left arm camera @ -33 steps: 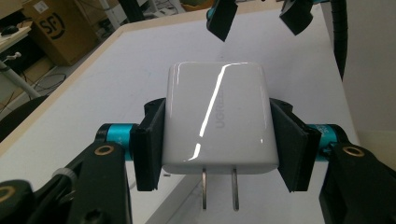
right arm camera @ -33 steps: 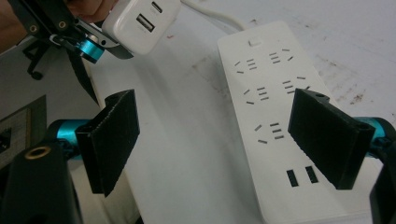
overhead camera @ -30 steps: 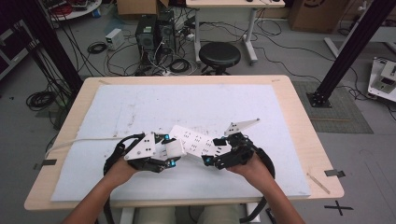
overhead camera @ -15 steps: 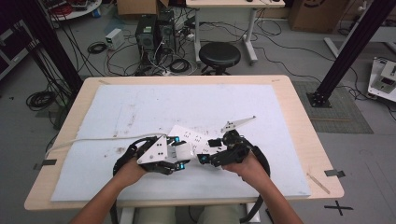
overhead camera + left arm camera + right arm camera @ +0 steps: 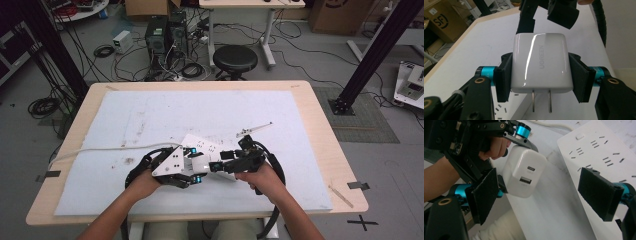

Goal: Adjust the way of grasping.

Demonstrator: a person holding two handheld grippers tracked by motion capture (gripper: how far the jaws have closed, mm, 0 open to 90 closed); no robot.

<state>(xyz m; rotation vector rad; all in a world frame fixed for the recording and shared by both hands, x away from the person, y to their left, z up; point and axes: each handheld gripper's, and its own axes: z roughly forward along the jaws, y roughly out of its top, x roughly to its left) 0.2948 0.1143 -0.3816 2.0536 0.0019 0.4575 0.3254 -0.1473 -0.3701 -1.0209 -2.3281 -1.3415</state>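
A wooden table carries a pale blue mat. On the mat, toward 6 o'clock, lies a white power strip, its cord trailing toward 9 o'clock. The left gripper has its jaws clamped on a white charger, prongs bare, just above the strip's near edge. The right gripper, at the charger's 3 o'clock, holds its jaws wide apart over the strip.

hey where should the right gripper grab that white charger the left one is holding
Take the white charger by its free port end, from the side facing the right gripper. The left gripper already clamps its two flat sides, and the prongs point back toward it.
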